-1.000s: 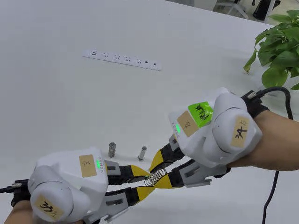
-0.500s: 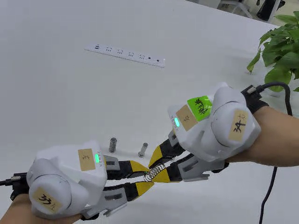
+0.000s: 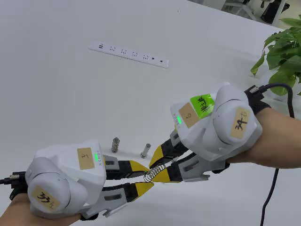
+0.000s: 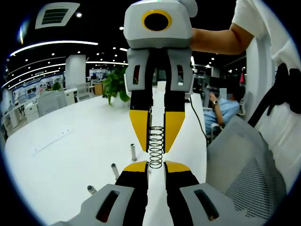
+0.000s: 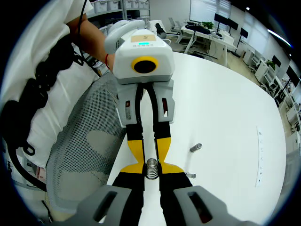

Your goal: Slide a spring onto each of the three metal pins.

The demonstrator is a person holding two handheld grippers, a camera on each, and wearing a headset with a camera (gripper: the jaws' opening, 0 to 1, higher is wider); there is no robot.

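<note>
A small steel spring hangs in the air between my two grippers, above the white table. My left gripper comes in from the lower left and is shut on one end of the spring. My right gripper faces it from the right and grips the spring's other end. On the table just beyond stand a pin wearing a spring and a bare pin. In the left gripper view three pins stand in a row.
A white power strip lies far back on the table. A green plant stands at the right edge. A black cable trails from the right gripper. A grey mesh chair sits by the near table edge.
The two grippers stay together at the spring with almost no motion; the head camera has shifted a little.
</note>
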